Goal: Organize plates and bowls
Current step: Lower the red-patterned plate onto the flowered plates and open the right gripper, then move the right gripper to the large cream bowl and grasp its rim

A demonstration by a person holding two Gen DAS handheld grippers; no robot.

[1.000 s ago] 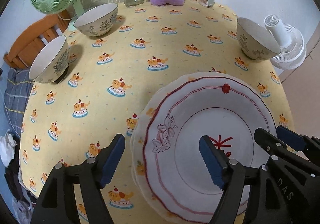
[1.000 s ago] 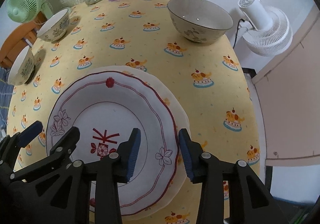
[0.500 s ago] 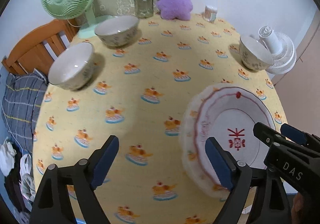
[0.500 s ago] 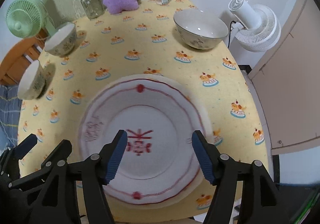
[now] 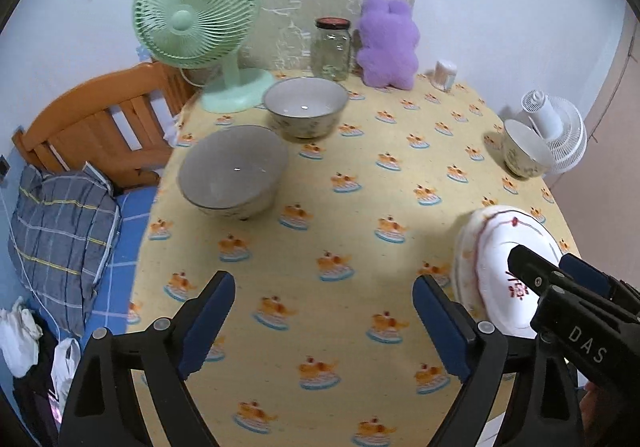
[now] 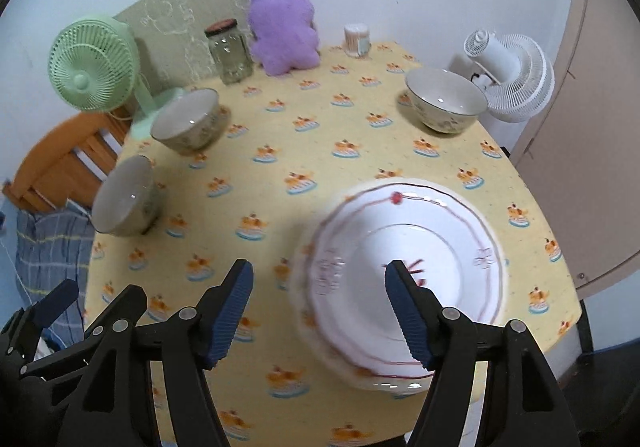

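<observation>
Round table (image 5: 360,207) under a yellow cartoon-print cloth; plates (image 6: 404,279) sit stacked at the near right edge, white with a red line border and a red mark at centre — judged the plate half of the job done, bowls not yet gathered.

Three patterned bowls stand apart: near-left bowl (image 5: 234,177) by the table's left edge; far-left bowl (image 5: 305,112) just behind it, near the base of the green desk fan (image 5: 196,11); right bowl (image 6: 444,101) at the far right edge, beside the white fan (image 6: 514,77) that stands off the table. Step in hand, as I read it: picking a first bowl for nesting.

Left gripper (image 5: 324,323) — jaws spread wide, nothing between them; it hovers above bare cloth and looks toward the two left bowls, both well ahead of its tips. Plate stack lies just outside its right finger. Right gripper (image 6: 320,311) — jaws likewise wide apart and empty; its right finger overlaps the plate stack in the view, contact not determinable; its left finger is over cloth.

Next move, by judgement: left gripper forward to the near-left bowl; one finger inside the rim, one outside; close on the wall; lift clear, then set it into another bowl.

Back edge, small items: glass jar (image 5: 331,49); purple plush toy (image 5: 388,43); small container (image 5: 446,73), contents too small to tell.
</observation>
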